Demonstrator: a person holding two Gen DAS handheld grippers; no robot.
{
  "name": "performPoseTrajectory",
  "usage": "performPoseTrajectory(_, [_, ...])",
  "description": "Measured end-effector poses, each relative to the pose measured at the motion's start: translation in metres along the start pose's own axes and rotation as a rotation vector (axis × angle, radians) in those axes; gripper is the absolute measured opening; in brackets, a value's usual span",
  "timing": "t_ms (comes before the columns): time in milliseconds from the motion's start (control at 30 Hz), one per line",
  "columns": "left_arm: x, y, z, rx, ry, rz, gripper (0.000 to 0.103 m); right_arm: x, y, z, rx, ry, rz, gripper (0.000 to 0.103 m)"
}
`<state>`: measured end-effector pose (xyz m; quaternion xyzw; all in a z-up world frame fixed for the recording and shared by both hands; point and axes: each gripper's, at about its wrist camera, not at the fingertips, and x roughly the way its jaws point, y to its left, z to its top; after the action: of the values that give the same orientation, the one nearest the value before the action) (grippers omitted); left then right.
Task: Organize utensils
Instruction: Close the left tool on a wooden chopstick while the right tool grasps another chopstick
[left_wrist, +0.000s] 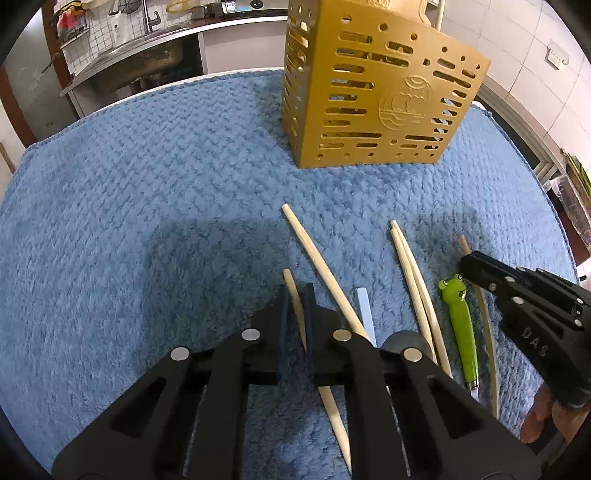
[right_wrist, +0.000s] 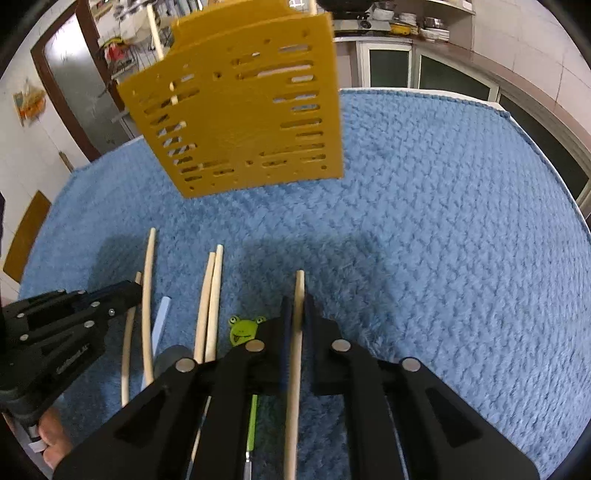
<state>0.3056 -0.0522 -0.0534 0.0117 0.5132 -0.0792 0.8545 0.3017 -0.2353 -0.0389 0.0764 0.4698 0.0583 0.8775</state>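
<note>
My left gripper (left_wrist: 297, 291) is shut on a pale wooden chopstick (left_wrist: 332, 413) that runs back under the fingers. My right gripper (right_wrist: 297, 301) is shut on another chopstick (right_wrist: 293, 369). Both chopsticks lie low on the blue cloth. More chopsticks rest between the grippers: a single one (left_wrist: 321, 266) and a touching pair (left_wrist: 413, 288). A green frog-handled utensil (left_wrist: 460, 325) lies beside the pair, and a pale blue handle (left_wrist: 365, 310) leads to a grey rounded end (left_wrist: 402, 341). A yellow slotted utensil holder (left_wrist: 376, 85) stands upright beyond them.
A fluffy blue cloth (left_wrist: 166, 177) covers the table. In the right wrist view the left gripper (right_wrist: 135, 290) enters from the left, held by a hand (right_wrist: 51, 443). Behind the table are a kitchen counter with a sink (left_wrist: 147, 55) and cabinets (right_wrist: 443, 70).
</note>
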Motion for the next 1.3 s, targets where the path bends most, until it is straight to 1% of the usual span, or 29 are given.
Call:
performPoseTrajectory(167, [-0.013,0.004,0.001,-0.006,-0.026,-0.015,0.006,-0.022,-0.003,0.001,0.009,-0.05,0.028,0.006])
performPoseTrajectory(233, [-0.019,0.006,-0.001,-0.009,-0.038,-0.016,0.0,-0.032,-0.003,0.002,0.011,-0.079,0.029,0.006])
performPoseTrajectory(367, [-0.035,0.012,-0.001,-0.012,-0.076,-0.024,0.0,-0.052,-0.011,0.007,0.017,-0.136,0.035,0.006])
performPoseTrajectory(433, [-0.039,0.014,0.0,-0.007,-0.079,-0.022,0.0,-0.055,-0.014,0.012,0.018,-0.15,0.032,0.006])
performPoseTrajectory(567, [-0.029,0.012,0.0,-0.015,-0.017,-0.045,0.0,-0.054,-0.015,0.014,0.018,-0.148,0.035,0.006])
performPoseTrajectory(700, [-0.015,0.007,-0.007,-0.006,0.016,-0.03,0.0,-0.049,-0.016,0.009,0.021,-0.135,0.04,0.006])
performPoseTrajectory(800, [-0.009,0.006,-0.009,-0.012,0.017,-0.012,0.0,-0.043,-0.016,0.006,0.021,-0.125,0.037,0.006])
performPoseTrajectory(933, [-0.007,0.003,-0.006,-0.003,0.021,-0.023,0.0,-0.039,-0.019,0.005,0.025,-0.119,0.037,0.006])
performPoseTrajectory(1000, [-0.003,0.002,-0.004,-0.011,0.034,-0.034,0.002,-0.038,-0.02,0.005,0.027,-0.119,0.038,0.006])
performPoseTrajectory(1300, [0.003,0.001,0.004,-0.011,0.05,-0.028,0.002,-0.036,-0.023,0.004,0.035,-0.115,0.039,0.006])
